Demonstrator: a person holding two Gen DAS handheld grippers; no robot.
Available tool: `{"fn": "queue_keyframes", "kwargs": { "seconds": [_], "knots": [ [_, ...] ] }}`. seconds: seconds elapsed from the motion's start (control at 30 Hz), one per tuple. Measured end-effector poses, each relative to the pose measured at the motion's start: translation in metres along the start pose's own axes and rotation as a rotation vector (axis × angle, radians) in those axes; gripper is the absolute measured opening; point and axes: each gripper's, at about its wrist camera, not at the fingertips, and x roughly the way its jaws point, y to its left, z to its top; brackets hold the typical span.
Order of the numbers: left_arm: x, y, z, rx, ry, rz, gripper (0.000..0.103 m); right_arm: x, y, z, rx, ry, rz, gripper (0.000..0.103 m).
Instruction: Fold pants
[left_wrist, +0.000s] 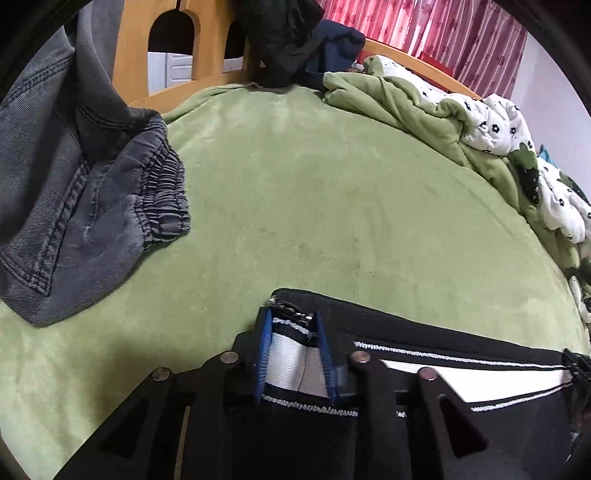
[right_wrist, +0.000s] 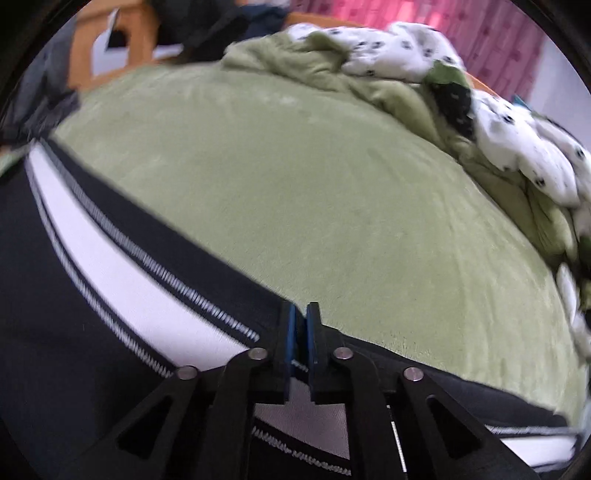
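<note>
Black pants with a white side stripe (left_wrist: 443, 354) lie along the near edge of a green bed. My left gripper (left_wrist: 293, 332) is shut on the pants, with bunched black and white fabric between its blue pads. In the right wrist view the same pants (right_wrist: 110, 266) stretch from the left edge to the bottom right. My right gripper (right_wrist: 301, 328) is shut on the pants' edge, its pads nearly touching with a thin layer of fabric between them.
The green bed cover (left_wrist: 314, 184) fills the middle. Grey jeans (left_wrist: 74, 184) lie at the left. A crumpled green and white quilt (left_wrist: 480, 122) runs along the right side. Dark clothes (left_wrist: 295, 44) hang on the wooden headboard (left_wrist: 207, 48). Pink curtains (left_wrist: 443, 33) are behind.
</note>
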Motion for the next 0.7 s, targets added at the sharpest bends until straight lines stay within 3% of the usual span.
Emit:
{"fn": "queue_keyframes", "kwargs": {
  "seconds": [0.03, 0.1, 0.23, 0.3, 0.33, 0.4, 0.47, 0.57, 0.7],
  "knots": [
    [-0.003, 0.0, 0.0, 0.0, 0.002, 0.001, 0.028, -0.004, -0.007, 0.0, 0.047, -0.003, 0.012, 0.014],
    [-0.012, 0.0, -0.001, -0.013, 0.002, 0.028, 0.041, -0.02, -0.021, -0.001, 0.106, -0.029, -0.008, 0.017],
    [-0.032, 0.0, -0.009, -0.045, -0.038, -0.014, 0.049, -0.074, -0.049, -0.024, 0.164, -0.139, -0.089, 0.053],
    [-0.036, -0.006, -0.013, -0.047, -0.04, -0.028, 0.05, -0.084, -0.071, -0.036, 0.2, -0.157, -0.155, 0.053],
    [-0.036, -0.01, -0.013, -0.045, -0.039, -0.03, 0.05, -0.077, -0.082, -0.041, 0.235, -0.124, -0.164, 0.051],
    [-0.04, -0.02, -0.016, -0.026, -0.03, -0.027, 0.05, -0.04, -0.105, -0.047, 0.317, 0.034, -0.205, 0.038],
    [-0.048, -0.028, -0.021, -0.005, -0.019, -0.03, 0.05, -0.01, -0.111, -0.048, 0.323, 0.115, -0.242, 0.035],
    [-0.072, -0.028, -0.034, 0.026, -0.013, -0.049, 0.05, -0.019, -0.1, -0.035, 0.328, 0.07, -0.331, 0.034],
    [-0.119, -0.013, -0.069, 0.015, -0.027, -0.107, 0.05, -0.057, -0.071, -0.021, 0.382, -0.019, -0.276, 0.039]
  ]
}}
